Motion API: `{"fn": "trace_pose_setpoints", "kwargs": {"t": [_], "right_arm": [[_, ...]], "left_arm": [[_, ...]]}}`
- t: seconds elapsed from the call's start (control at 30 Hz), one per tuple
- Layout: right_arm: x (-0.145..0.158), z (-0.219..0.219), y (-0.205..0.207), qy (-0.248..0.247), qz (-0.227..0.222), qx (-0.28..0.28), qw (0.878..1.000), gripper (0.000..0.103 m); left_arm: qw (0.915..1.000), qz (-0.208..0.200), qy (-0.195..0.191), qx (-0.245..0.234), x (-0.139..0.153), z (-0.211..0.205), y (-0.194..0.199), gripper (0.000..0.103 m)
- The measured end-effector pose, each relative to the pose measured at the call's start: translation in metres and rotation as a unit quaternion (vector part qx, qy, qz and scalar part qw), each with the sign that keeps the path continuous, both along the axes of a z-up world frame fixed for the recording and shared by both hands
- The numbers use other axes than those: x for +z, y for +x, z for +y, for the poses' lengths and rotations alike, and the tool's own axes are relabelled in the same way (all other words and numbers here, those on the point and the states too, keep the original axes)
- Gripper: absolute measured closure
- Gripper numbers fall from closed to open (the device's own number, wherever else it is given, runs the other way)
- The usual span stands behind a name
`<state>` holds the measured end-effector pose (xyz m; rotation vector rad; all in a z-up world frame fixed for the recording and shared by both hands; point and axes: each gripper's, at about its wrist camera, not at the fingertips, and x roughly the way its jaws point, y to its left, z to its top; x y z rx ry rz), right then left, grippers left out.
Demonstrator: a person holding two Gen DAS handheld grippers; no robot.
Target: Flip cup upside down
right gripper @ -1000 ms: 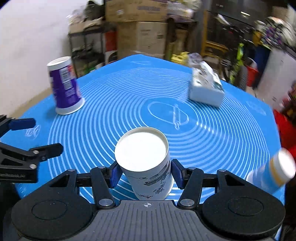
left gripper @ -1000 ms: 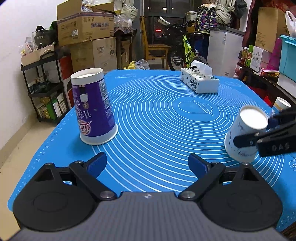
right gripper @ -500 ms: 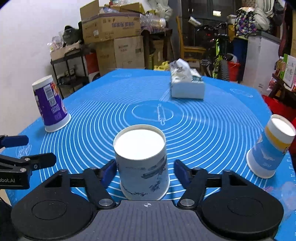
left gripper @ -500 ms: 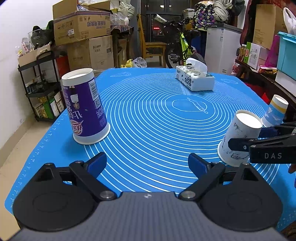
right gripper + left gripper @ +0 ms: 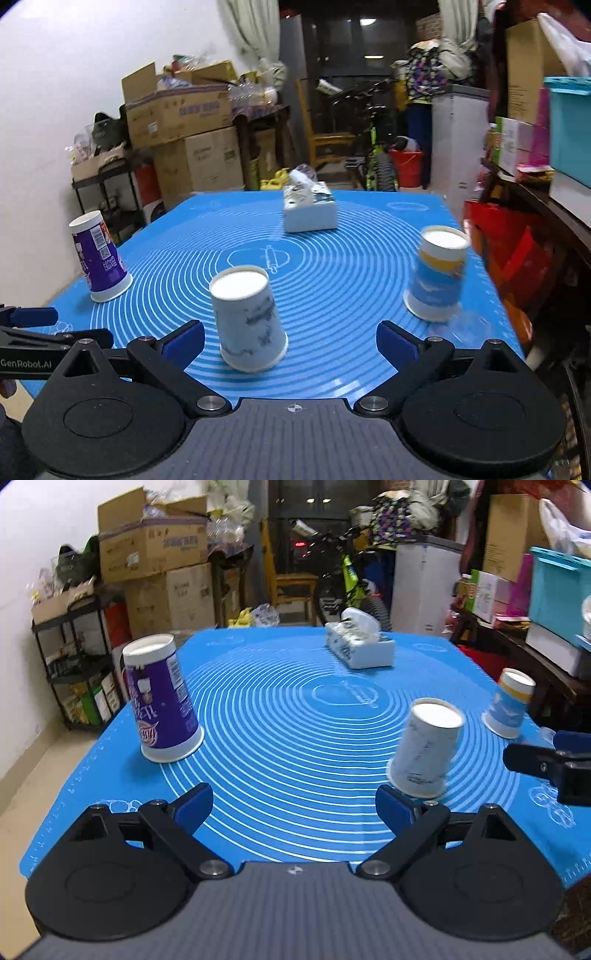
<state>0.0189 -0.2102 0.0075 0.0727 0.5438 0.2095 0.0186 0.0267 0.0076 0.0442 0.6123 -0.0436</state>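
A white paper cup with grey print (image 5: pixel 249 319) stands upside down on the blue mat (image 5: pixel 332 258), just ahead of my right gripper (image 5: pixel 290 338), nearer its left finger. The right gripper is open and empty. The cup also shows in the left wrist view (image 5: pixel 424 747), ahead of the right finger of my left gripper (image 5: pixel 293 803), which is open and empty. A purple cup (image 5: pixel 159 698) stands upside down at the mat's left edge. A blue and yellow cup (image 5: pixel 437 273) stands upside down at the right.
A white tissue box (image 5: pixel 310 208) sits at the far middle of the mat. The right gripper's fingers (image 5: pixel 546 760) show at the right edge of the left wrist view. Cardboard boxes, a shelf, a bicycle and storage bins surround the table.
The right gripper set the white cup upside down on the mat, opened, and drew back and to the right. The left gripper stayed open and shifted slightly.
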Motion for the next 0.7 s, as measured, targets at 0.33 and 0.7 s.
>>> {"fn": "trace_pose_setpoints", "kwargs": {"t": [0.33,0.7], "right_arm": [[0.01,-0.011,-0.036,-0.005,0.001,-0.006,1.0,0.004],[0.008,-0.008,-0.05,-0.012,0.01,-0.001,1.0,0.004]], "left_arm": [[0.9997,0.01,0.013,-0.017,0.003,-0.018,-0.028,0.009],[0.9991,0.019,0.023,-0.029,0.001,-0.025,-0.039,0.009]]}}
